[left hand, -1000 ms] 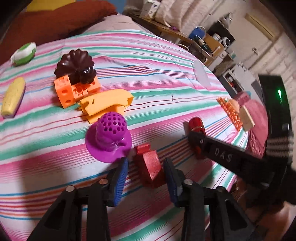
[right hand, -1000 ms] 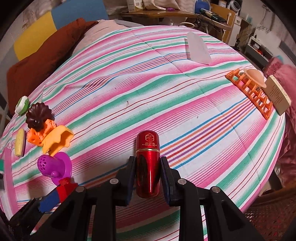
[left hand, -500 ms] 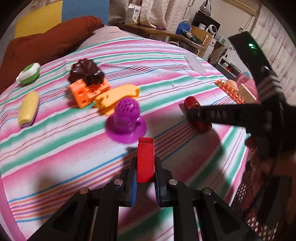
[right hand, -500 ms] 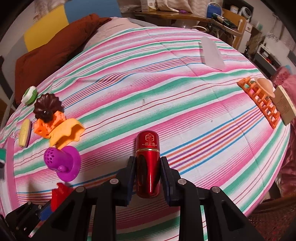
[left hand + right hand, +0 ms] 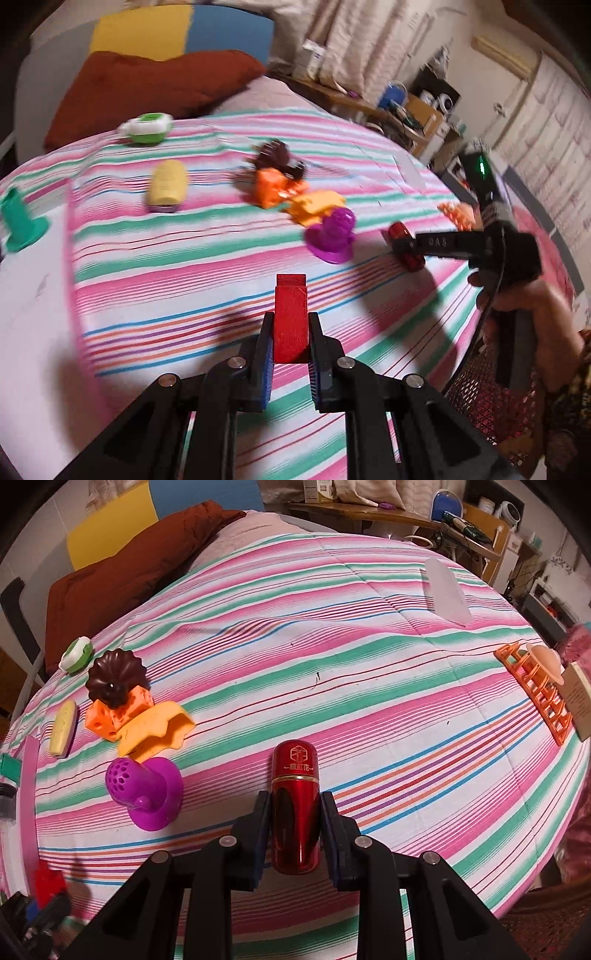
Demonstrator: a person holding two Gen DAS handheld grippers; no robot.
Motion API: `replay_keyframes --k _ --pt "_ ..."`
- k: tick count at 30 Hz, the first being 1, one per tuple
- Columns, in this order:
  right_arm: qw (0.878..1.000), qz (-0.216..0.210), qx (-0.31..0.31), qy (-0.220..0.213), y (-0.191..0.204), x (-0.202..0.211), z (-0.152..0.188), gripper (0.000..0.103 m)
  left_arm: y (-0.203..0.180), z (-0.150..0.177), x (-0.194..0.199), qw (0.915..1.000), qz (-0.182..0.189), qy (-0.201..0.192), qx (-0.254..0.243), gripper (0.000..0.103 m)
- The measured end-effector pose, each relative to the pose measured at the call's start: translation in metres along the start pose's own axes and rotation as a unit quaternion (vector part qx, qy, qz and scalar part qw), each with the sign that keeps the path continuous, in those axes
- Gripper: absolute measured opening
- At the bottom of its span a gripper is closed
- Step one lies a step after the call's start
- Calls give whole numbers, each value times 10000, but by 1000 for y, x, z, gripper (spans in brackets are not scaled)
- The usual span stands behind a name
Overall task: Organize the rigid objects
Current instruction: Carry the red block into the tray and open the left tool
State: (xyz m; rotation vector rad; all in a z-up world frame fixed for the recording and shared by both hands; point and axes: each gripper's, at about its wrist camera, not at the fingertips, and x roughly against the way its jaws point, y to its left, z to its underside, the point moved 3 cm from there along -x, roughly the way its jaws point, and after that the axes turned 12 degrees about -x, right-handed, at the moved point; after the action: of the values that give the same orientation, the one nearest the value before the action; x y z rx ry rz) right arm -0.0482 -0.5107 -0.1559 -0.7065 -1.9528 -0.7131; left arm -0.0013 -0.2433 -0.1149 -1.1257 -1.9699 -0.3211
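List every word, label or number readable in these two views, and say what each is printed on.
"DAS": white letters on the arm of the right gripper, seen from the left wrist view.
Gold emblem and a line of Chinese characters on the cap of the red canister: too small to read reliably.
Print on the tan card at the right edge: too small to read.
Box on the far desk: illegible.

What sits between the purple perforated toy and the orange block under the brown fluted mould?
The yellow-orange curved piece, touching both the purple toy and orange block; clearest in the right wrist view.
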Motion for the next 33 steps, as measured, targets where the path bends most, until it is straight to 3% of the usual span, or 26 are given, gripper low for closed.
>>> replay_keyframes --k 14,24,31,33 --pt "9986 323 415 -79 10 -2 4 26 116 21 57 9906 -742 -370 1084 14" --pt "9983 327 469 -126 10 -1 5 26 187 23 49 9784 -1273 -12 1628 14" --pt "9980 348 509 -136 11 -1 4 26 213 25 43 9723 -1372 70 1892 14" --pt "9980 349 513 -137 11 -1 4 26 221 28 46 9693 -1383 11 2033 25"
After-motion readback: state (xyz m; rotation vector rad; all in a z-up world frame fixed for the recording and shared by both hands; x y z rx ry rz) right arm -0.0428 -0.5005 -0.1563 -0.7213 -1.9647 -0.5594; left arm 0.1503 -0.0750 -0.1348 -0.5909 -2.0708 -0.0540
